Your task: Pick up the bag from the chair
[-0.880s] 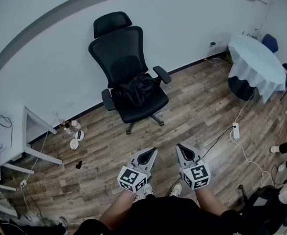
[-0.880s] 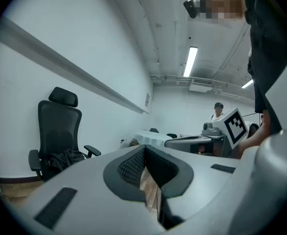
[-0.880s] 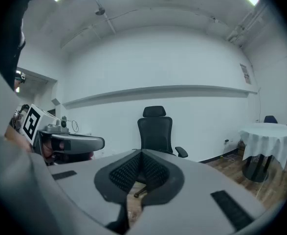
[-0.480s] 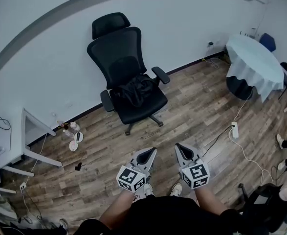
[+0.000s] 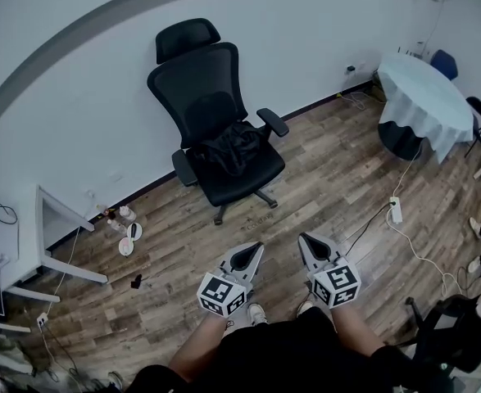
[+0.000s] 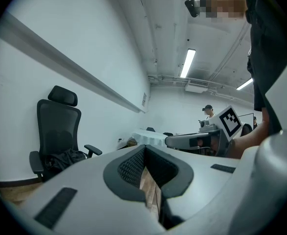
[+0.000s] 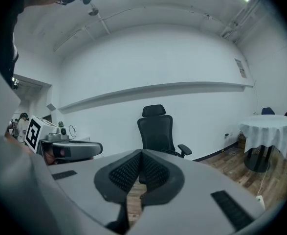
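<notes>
office chair [image 5: 215, 97]: 1 | bag [image 5: 232, 147]: 1 | tools: 2, left tool [image 5: 255, 249], right tool [image 5: 306, 241]

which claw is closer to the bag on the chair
Left, slightly. The left claw is almost straight before the bag, well short of it; the right claw is farther off to the right.

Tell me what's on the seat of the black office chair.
A crumpled black bag lies on the chair seat, against the backrest. The seat beneath it and the bag's contents are hidden.
</notes>
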### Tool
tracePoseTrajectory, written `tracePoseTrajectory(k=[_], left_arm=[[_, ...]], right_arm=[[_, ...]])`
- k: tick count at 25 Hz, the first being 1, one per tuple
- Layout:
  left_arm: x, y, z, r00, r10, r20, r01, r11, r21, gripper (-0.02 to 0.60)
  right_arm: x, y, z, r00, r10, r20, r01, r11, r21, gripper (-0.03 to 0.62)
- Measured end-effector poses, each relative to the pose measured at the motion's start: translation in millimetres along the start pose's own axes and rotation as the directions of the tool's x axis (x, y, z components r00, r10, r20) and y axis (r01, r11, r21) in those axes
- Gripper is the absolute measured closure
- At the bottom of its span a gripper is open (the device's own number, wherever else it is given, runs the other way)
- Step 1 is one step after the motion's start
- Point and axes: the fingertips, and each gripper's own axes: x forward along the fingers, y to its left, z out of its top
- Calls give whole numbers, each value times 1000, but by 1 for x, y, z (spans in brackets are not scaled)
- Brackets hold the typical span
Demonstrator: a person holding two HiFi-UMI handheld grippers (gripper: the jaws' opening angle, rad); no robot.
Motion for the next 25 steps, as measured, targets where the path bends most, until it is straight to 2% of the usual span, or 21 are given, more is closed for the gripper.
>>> tracePoseTrajectory(k=[4,12,16,21,25], left_arm=[[-3,13,-6,999,-10,-31,11,1000,3,560],[20,44,-10,999,11,-52,-11,1000,-15,560],[51,66,-6,997,45,-61,-45,999,3,560],[104,95,5,992,94,-82,-88,993,77,560],[140,120,16,985,150,-83,-144,987,67,560]], right_arm=[[7,-1,-6,999,-32,-31,33,999,17,574],[41,-17,-13,998,-5,-65,8,999,41,574],[76,-42,-7,998,36,-55,-34,999,39,574],[122,-79,22,994,107,-20,-107,994,8,574],[156,-106,36,985,171,-28,-171,985,3,574]])
